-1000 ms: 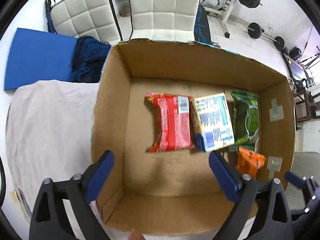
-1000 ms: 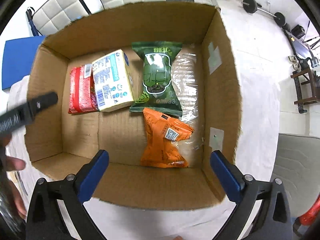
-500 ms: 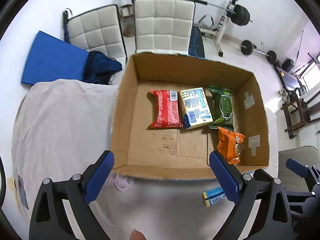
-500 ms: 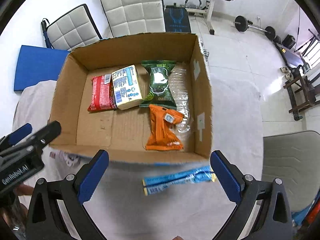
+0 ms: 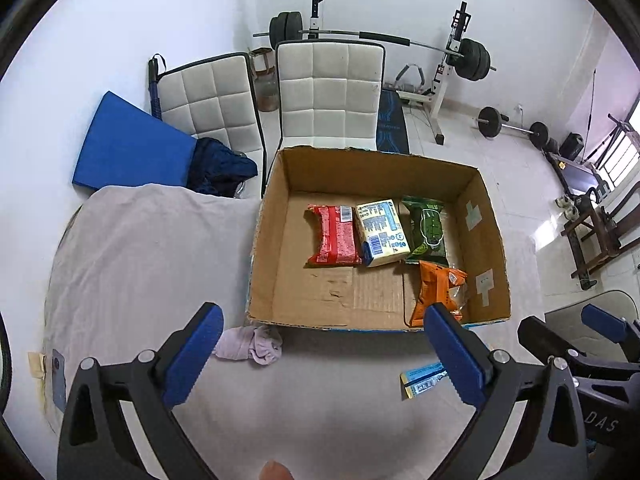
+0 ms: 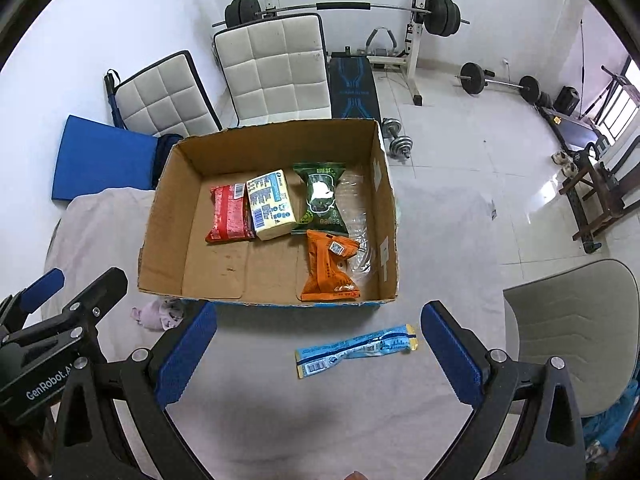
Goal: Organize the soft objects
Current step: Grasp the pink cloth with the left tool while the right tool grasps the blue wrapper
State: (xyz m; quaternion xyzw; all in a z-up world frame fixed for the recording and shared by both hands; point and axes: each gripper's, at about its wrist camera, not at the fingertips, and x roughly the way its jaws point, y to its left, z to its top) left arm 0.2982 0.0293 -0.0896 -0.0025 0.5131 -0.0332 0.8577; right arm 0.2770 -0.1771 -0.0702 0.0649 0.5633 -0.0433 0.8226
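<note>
Both claws are hanging spread wide and gripping nothing: the right claw (image 6: 318,350) is framing the lower centre of its view, the left claw (image 5: 322,354) the lower centre of its own. The cardboard box (image 6: 160,216) is sitting mid-frame on the cloth-covered counter (image 6: 256,412), and is holding a red packet (image 6: 228,213), a cream packet (image 6: 271,205), a green packet (image 6: 322,199) and an orange packet (image 6: 328,266) along its far and right portions. Two items are lying outside it: a blue stick packet (image 6: 354,350) just below the box's near wall, right of centre, and a lilac cloth wad (image 5: 250,345) at the near left corner. The stick packet is judged light, thin and slick, likely to bend or slip; a pinch across its narrow width near the middle appears soundest. The cloth is judged limp and compressible; gathering its bunched centre should be securing it adequately.
</note>
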